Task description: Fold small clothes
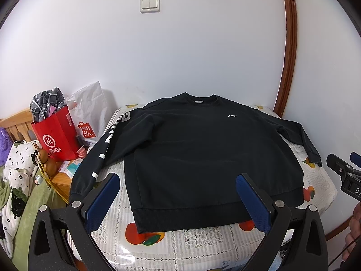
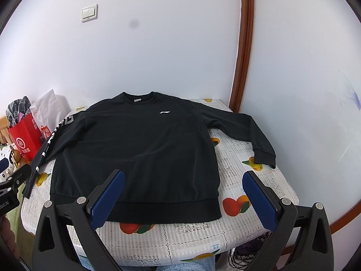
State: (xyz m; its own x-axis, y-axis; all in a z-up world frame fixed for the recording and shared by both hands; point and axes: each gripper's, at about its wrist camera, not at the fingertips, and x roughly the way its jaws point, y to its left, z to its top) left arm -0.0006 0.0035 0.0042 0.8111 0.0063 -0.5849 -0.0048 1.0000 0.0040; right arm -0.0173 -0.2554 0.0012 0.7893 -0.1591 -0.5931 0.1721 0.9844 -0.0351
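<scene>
- A black sweatshirt point(image 1: 203, 151) lies flat, front up, on a table with a fruit-print tablecloth point(image 1: 194, 246), collar toward the white wall.
- Its left-side sleeve with white lettering point(image 1: 106, 144) hangs off the table edge; the other sleeve point(image 2: 255, 135) lies bent on the cloth.
- The left gripper point(image 1: 178, 194) hovers above the hem, jaws spread wide, holding nothing.
- The right gripper point(image 2: 183, 192) hovers likewise, jaws wide apart and empty.
- A red paper bag point(image 1: 57, 135) stands left of the table.

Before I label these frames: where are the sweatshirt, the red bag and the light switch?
sweatshirt point(image 2: 135, 149), right wrist view, chest panel.
red bag point(image 1: 57, 135), left wrist view, front face.
light switch point(image 1: 150, 4), left wrist view, plate centre.
</scene>
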